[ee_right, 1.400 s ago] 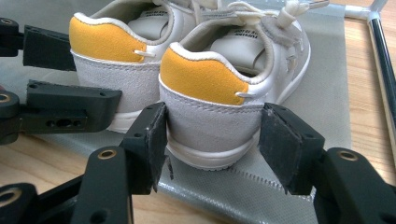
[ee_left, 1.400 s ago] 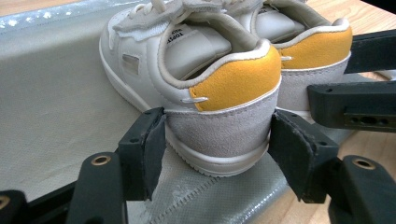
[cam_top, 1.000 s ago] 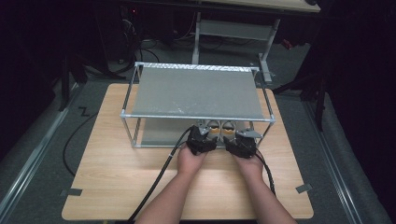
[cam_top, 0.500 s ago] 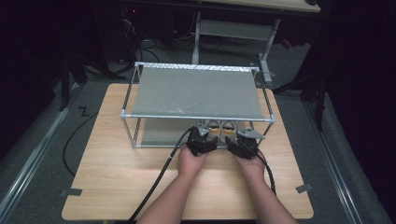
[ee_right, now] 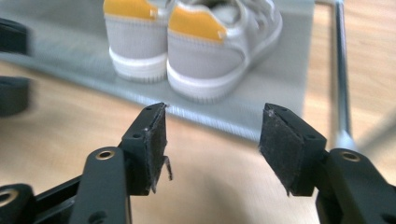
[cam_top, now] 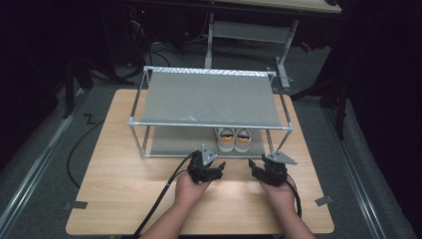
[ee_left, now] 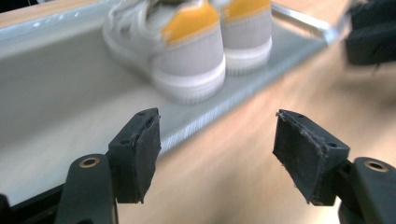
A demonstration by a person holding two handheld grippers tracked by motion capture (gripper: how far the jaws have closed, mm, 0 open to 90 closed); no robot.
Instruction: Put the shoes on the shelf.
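Pair of shoes (cam_top: 234, 140) set on lower shelf (cam_top: 169, 143) of rack; placement looks done. Left gripper (cam_top: 208, 168) and right gripper (cam_top: 263, 172) empty, jaws just opening, over tabletop (cam_top: 119, 174).

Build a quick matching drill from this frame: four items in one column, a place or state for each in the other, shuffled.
Column 1:
1. pair of shoes
2. left gripper
3. top shelf
4. cable

Column 2:
A. bare grey surface, nothing on it
B. jaws open over the wooden table, nothing between them
C. on the rack's bottom shelf, heels toward the person
D. trails back over the table's near edge from the left gripper

Pairs: 1-C, 2-B, 3-A, 4-D
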